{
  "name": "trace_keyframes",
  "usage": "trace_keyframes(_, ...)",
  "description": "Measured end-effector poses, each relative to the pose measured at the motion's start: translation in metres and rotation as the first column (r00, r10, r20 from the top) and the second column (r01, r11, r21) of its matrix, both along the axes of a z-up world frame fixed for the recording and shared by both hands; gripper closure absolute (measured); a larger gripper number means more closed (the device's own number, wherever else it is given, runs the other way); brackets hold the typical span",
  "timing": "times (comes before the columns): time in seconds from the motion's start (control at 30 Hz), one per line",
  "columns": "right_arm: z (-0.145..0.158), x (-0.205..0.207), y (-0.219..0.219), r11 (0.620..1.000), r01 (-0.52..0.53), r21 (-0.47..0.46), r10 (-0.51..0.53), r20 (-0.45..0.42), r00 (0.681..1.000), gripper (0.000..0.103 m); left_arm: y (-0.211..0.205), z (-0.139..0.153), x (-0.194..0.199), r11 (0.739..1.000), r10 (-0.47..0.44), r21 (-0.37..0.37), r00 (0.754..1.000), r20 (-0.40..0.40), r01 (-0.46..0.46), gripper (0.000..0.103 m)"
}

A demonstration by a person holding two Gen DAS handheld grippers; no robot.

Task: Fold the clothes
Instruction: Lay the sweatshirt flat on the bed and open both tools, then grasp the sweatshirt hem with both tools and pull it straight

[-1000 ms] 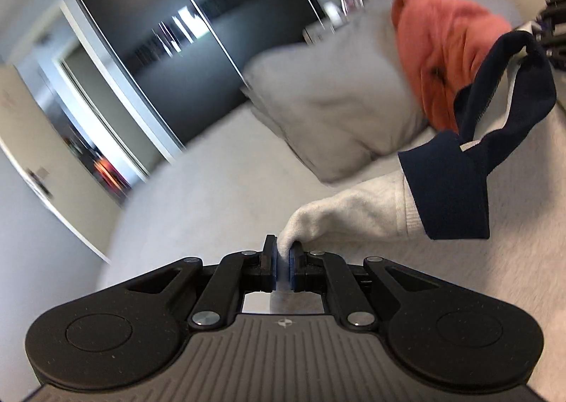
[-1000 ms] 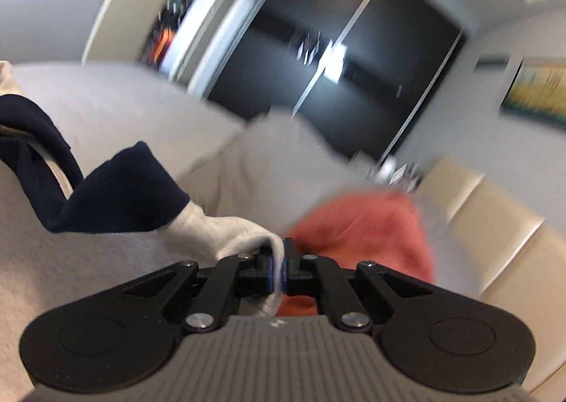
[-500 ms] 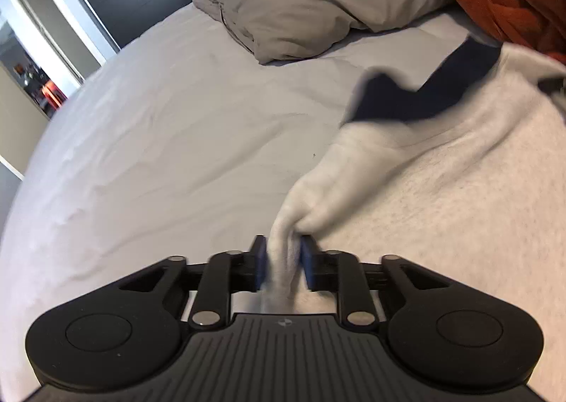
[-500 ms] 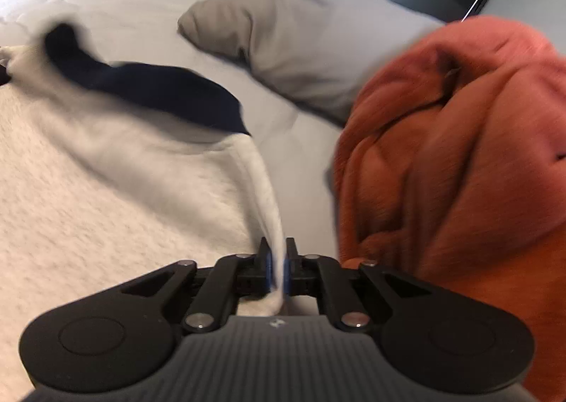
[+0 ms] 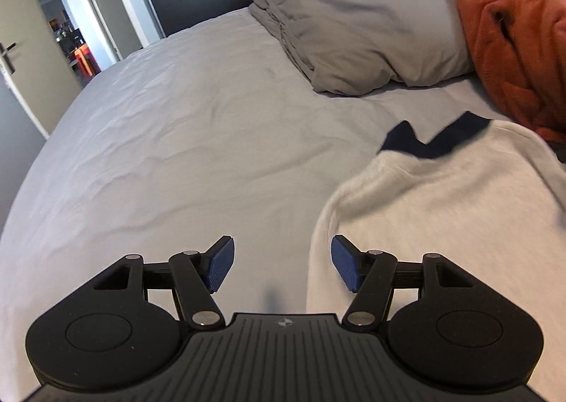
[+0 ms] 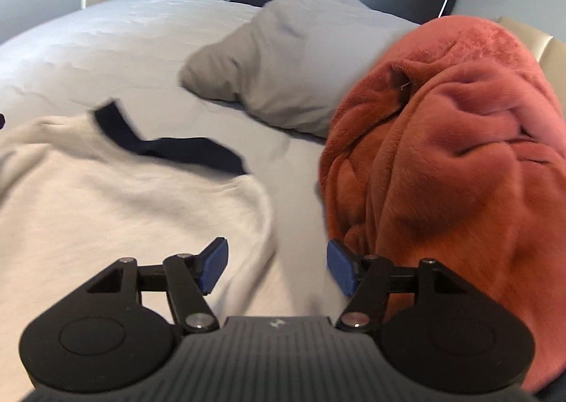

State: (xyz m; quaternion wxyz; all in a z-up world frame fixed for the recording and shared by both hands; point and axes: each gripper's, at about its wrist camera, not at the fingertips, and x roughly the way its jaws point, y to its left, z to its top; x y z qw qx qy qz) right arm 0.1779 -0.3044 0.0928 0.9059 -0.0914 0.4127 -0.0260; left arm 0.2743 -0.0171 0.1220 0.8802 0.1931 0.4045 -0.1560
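A light grey sweatshirt (image 5: 442,218) with a navy band (image 5: 438,140) lies flat on the bed. In the right wrist view the sweatshirt (image 6: 116,204) fills the left side, its navy band (image 6: 177,149) at the far end. My left gripper (image 5: 279,267) is open and empty over the sweatshirt's left edge. My right gripper (image 6: 276,269) is open and empty over its right edge, next to an orange blanket.
A grey sheet (image 5: 177,140) covers the bed. A grey pillow (image 5: 361,23) lies at the head, also seen in the right wrist view (image 6: 300,62). A bulky orange blanket (image 6: 452,168) lies just right of the sweatshirt, touching the right gripper's side.
Both grippers lowered the sweatshirt from mid-air onto the bed, then opened and let go. The garment now lies flat.
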Motion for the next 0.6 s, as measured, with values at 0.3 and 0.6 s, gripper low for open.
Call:
trace_keyframes(0.3,0.065,-0.141,0.011,0.992,0.020,0.126,-0.012,-0.063,0.998,0.029,0.066,0.063,-0.141,0.996,0.037,-0.083,0.997,-0.067,-0.043,0.042)
trace_keyframes(0.6,0.059,-0.284,0.019,0.977,0.077,0.197,-0.062,-0.081,0.995,0.026,0.088,0.041,-0.268,0.993,0.026,-0.111,0.994,-0.102,-0.037,0.042)
